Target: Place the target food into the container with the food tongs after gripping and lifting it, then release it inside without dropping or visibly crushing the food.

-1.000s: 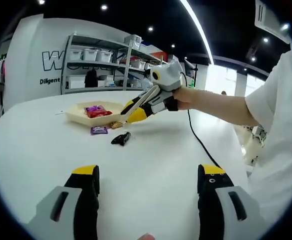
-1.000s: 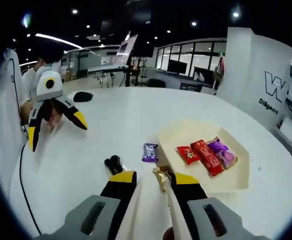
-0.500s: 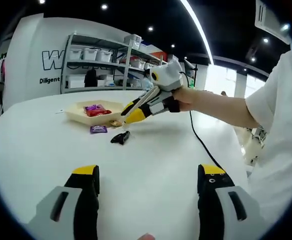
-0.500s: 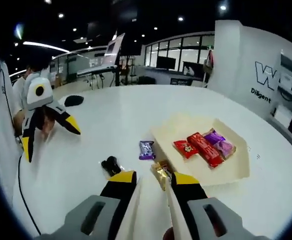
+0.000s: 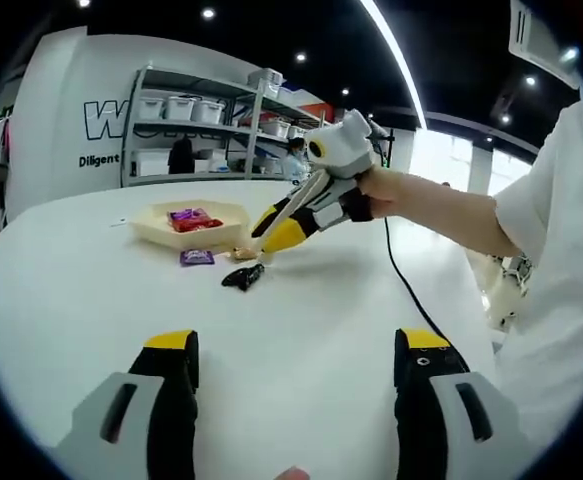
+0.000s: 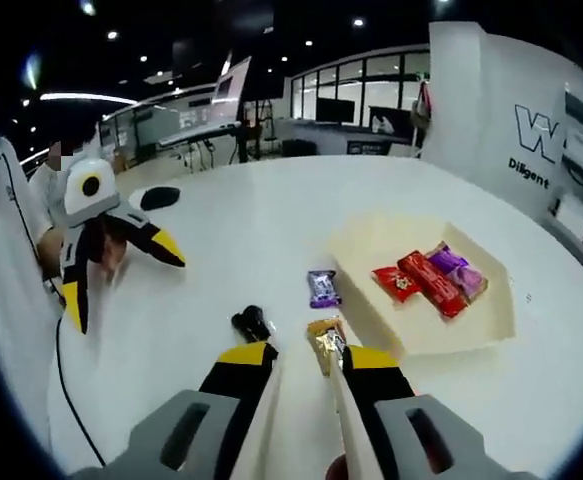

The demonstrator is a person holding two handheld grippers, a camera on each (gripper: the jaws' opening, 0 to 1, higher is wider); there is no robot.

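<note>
The gold-wrapped candy [image 6: 326, 342] sits pinched at the right hand-held gripper [image 6: 311, 360] tips, just short of the cream tray [image 6: 491, 330], which lies ahead and rightward; the left hand-held gripper [image 5: 296, 360] hangs spread, farther off.

Ahead of the right tongs [image 6: 306, 362], tray [image 6: 491, 335] lies right; purple packet [image 6: 322, 288] and black object [image 6: 252, 323] obstruct leftward surface [image 6: 231, 240].

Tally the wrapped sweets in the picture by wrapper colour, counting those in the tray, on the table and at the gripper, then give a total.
Red wrappers, in the tray: 3
Purple wrappers: 3, two in the tray, one on the table
Gold wrapper, at the right gripper tips: 1
Black wrapper, on the table: 1
Total: 8
</note>
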